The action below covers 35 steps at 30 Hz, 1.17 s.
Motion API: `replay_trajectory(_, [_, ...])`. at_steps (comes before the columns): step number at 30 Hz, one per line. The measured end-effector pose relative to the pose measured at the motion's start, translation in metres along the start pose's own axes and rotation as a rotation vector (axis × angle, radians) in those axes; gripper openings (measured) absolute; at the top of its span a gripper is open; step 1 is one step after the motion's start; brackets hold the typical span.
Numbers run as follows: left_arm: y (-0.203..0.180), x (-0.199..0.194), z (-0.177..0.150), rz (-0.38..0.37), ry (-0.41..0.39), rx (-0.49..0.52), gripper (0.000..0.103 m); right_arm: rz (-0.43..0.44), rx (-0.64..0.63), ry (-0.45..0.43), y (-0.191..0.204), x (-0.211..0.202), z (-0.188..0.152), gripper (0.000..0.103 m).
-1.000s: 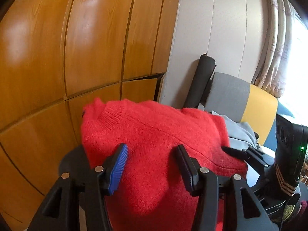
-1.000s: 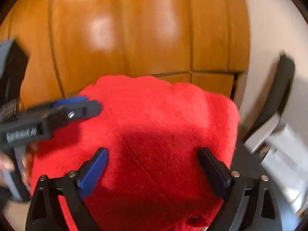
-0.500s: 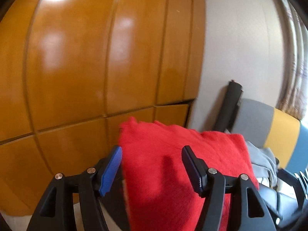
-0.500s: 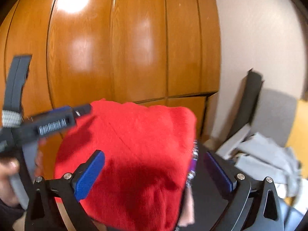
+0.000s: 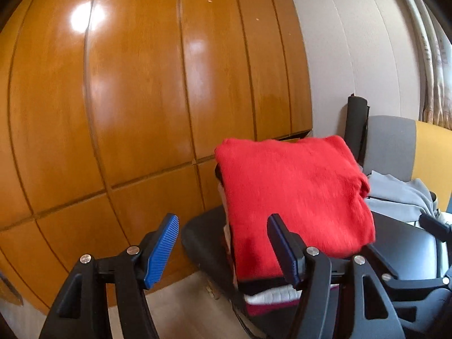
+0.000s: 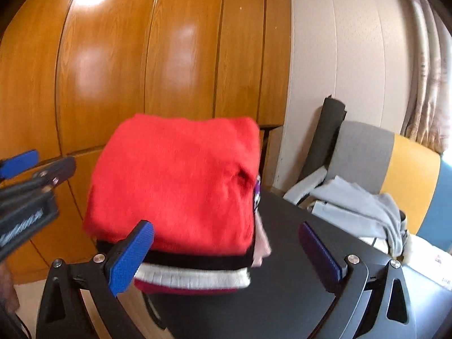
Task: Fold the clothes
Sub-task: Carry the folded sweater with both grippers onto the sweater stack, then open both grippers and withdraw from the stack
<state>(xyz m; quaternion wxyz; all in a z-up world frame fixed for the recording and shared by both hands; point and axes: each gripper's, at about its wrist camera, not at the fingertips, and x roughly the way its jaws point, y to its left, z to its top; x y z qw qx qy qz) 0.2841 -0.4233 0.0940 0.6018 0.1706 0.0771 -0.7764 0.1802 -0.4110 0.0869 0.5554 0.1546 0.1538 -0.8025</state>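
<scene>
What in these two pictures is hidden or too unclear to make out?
- Clothes under the red sweater: both views show only striped edges; the sweater covers the rest.
- Grey garment on the chair: crumpled, type unclear.
- Black table: cut off by the bottom edge and gripper frames.
- Lettering on the left gripper, right view: blurred.

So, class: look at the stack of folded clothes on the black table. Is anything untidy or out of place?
Mostly neat. The red sweater tops the stack squarely, but a pale pink garment beneath pokes out on the right side, and unfolded grey clothes lie crumpled on the chair.
</scene>
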Motion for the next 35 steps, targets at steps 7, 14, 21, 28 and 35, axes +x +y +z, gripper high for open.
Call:
replay_trajectory(7, [-0.008,-0.01,-0.026,-0.081,0.09,-0.04,0.066,0.005,-0.02,0.014,0.008,-0.018,-0.021,0.103])
replay_trajectory(14, [-0.015,-0.01,-0.034,-0.088,0.136,-0.05,0.066,0.007,-0.011,0.028,0.003,-0.022,-0.031,0.103])
replay_trajectory(21, [-0.007,-0.009,-0.043,-0.05,0.175,-0.077,0.066,0.004,-0.002,0.044,0.0,-0.02,-0.04,0.103])
replay_trajectory(28, [-0.007,-0.003,-0.052,-0.021,0.189,-0.068,0.059,0.019,0.043,0.067,-0.01,-0.018,-0.046,0.103])
replay_trajectory(35, [-0.013,-0.006,-0.056,-0.024,0.176,-0.032,0.05,0.009,0.066,0.077,-0.018,-0.019,-0.05,0.103])
